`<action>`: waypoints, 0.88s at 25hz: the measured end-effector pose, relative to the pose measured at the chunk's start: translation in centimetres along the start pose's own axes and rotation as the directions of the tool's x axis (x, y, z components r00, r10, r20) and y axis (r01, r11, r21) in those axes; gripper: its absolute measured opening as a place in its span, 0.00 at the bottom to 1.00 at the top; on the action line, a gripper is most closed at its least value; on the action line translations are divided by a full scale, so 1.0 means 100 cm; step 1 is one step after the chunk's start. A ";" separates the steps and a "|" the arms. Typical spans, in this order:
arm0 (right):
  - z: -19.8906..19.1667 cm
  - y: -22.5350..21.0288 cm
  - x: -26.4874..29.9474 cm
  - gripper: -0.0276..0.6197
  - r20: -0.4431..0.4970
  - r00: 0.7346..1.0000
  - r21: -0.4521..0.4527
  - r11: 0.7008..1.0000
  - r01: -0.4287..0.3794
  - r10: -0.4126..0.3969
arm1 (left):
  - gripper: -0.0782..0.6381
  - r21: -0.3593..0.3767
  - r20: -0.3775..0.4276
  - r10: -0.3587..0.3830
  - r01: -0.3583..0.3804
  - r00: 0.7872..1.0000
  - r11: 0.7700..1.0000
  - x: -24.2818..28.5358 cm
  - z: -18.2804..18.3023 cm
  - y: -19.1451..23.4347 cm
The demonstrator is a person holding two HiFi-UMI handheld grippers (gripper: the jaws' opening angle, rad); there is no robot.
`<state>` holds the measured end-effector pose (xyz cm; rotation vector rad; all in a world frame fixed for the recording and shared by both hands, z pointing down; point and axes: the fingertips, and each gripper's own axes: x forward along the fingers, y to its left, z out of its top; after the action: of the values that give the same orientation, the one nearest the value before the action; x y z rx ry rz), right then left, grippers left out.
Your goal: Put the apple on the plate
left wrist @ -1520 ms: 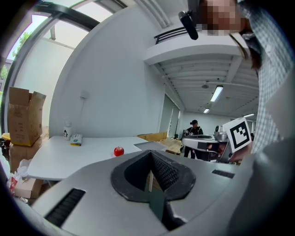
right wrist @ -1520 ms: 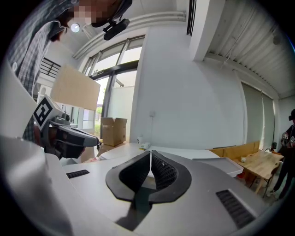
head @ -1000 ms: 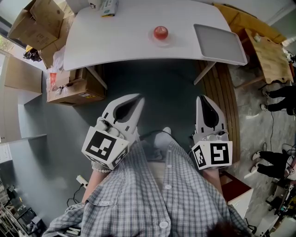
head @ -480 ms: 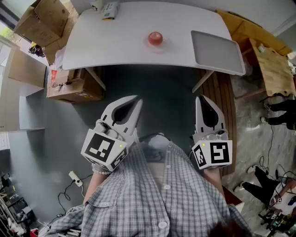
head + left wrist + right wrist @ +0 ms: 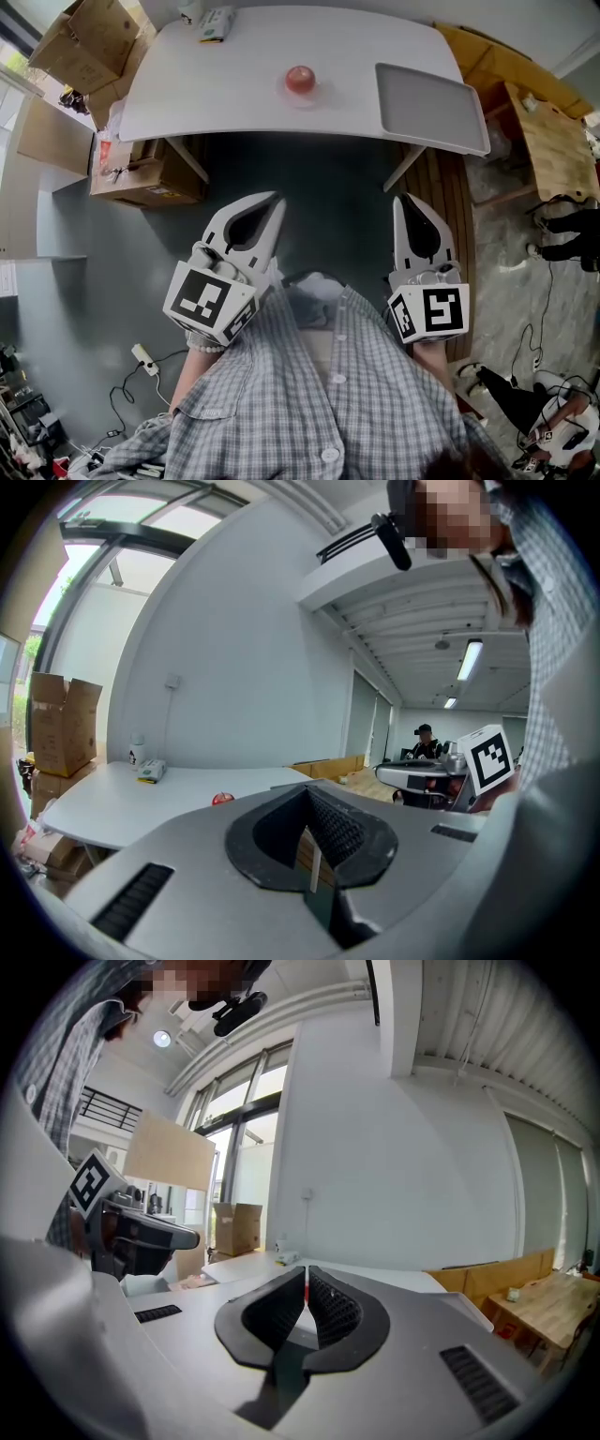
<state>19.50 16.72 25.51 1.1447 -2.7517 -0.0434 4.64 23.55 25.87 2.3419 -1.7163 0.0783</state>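
A red apple (image 5: 300,79) sits near the middle of the white table (image 5: 206,94), on what looks like a small pale dish. A flat grey tray (image 5: 427,94) lies at the table's right end. My left gripper (image 5: 278,199) and right gripper (image 5: 403,199) hang side by side over the dark floor, well short of the table, both shut with nothing between the jaws. The left gripper view shows the apple (image 5: 223,799) far off beyond the closed tips (image 5: 308,789). In the right gripper view the jaws (image 5: 307,1269) meet in front of the table.
Cardboard boxes (image 5: 70,42) stand left of the table, and another (image 5: 141,173) sits under its left end. A small carton (image 5: 216,23) lies on the table's far corner. A wooden bench (image 5: 553,122) and people's legs (image 5: 567,225) are at the right. A power strip (image 5: 141,356) lies on the floor.
The table with the apple has drifted left and slightly down in the head view. Both grippers keep their place in the view and stay shut.
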 end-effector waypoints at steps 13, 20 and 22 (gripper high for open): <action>-0.010 -0.015 -0.013 0.09 -0.018 1.000 -0.017 1.000 0.010 -0.010 | 0.12 0.001 -0.026 -0.021 0.021 0.999 1.000 0.015 -0.009 -0.017; -0.014 -0.013 -0.008 0.09 -0.043 0.999 -0.071 0.997 0.011 -0.014 | 0.12 -0.002 -0.031 -0.048 0.048 0.998 0.999 0.029 -0.008 -0.014; -0.014 -0.014 -0.004 0.09 -0.048 0.999 -0.076 0.997 0.016 -0.020 | 0.12 -0.003 -0.030 -0.058 0.058 0.998 0.998 0.035 -0.008 -0.010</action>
<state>21.00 16.08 26.71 1.1360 -2.6728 -0.1193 6.78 20.72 27.12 2.3745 -1.6331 0.1018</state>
